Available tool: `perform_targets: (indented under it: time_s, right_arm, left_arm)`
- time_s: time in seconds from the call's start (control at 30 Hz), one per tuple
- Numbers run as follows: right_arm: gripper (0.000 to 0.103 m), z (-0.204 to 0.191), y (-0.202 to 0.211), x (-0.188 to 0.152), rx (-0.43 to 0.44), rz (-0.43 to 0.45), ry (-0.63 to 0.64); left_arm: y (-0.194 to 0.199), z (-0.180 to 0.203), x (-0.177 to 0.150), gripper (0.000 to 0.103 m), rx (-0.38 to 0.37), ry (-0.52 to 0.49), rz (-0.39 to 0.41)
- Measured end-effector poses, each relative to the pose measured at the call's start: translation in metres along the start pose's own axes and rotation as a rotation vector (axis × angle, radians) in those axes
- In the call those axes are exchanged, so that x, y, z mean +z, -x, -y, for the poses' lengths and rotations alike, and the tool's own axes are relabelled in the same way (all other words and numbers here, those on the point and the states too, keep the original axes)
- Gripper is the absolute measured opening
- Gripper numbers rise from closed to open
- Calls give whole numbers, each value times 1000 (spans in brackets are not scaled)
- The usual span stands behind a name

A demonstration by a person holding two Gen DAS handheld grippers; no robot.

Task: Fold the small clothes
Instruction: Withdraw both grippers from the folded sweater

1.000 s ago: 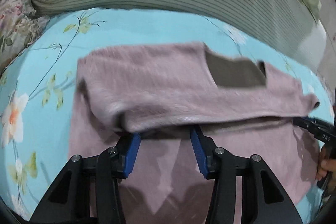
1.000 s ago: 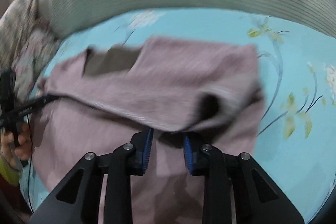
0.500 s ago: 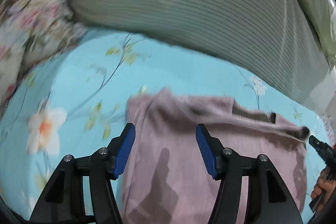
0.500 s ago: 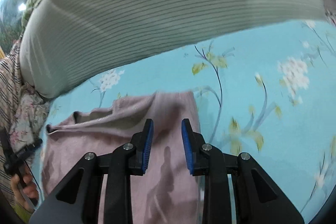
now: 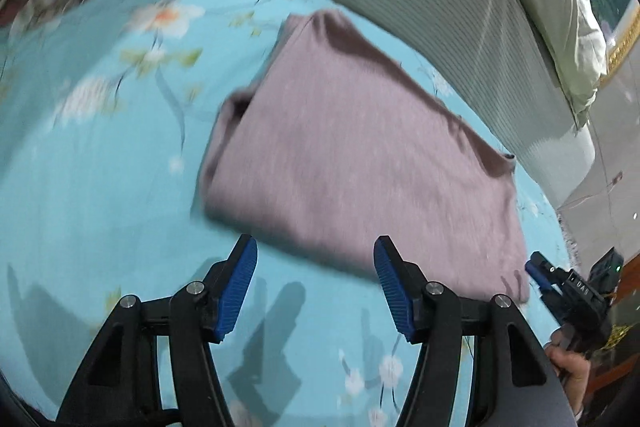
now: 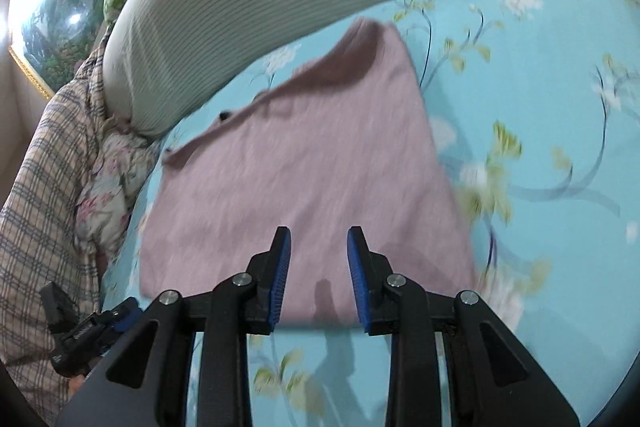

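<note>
While the folded mauve garment (image 5: 360, 163) is lying flat on the blue floral sheet (image 5: 100, 207), just ahead of both tools, you are holding your left gripper (image 5: 316, 283) released and empty, and your right gripper (image 6: 319, 267), nearer its edge, is opening, nothing between.

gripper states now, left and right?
Left gripper: open, holding nothing.
Right gripper: jaws opening, empty, above the folded garment.
</note>
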State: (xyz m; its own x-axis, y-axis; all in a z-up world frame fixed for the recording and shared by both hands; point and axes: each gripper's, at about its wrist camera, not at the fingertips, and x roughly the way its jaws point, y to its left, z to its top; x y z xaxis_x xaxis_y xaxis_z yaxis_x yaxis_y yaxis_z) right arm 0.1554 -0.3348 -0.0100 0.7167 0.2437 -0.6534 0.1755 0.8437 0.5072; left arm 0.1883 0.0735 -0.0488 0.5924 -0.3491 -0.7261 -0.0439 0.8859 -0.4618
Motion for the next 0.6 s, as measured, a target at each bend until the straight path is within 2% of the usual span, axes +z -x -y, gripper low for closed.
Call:
perform_targets:
  time_s: [0.07, 0.13, 0.2, 0.43, 0.6]
  right_arm:
    - [32, -4, 3, -8, 12, -14, 7]
    - [42, -8, 7, -13, 23, -23, 15]
    - [45, -10, 12, -19, 25, -20, 22]
    - [46, -9, 20, -28, 32, -36, 2]
    - [46, -6, 20, -28, 32, -43, -6]
  left_arm:
    - [-2, -4, -9, 64, -9, 18, -19]
    - [-6, -9, -15, 64, -8, 40, -36]
    - [-13, -14, -15, 64, -19, 78, -50]
    - [-25, -16, 0, 67, -25, 117, -22]
    - [-39, -29, 24, 67, -37, 204, 11]
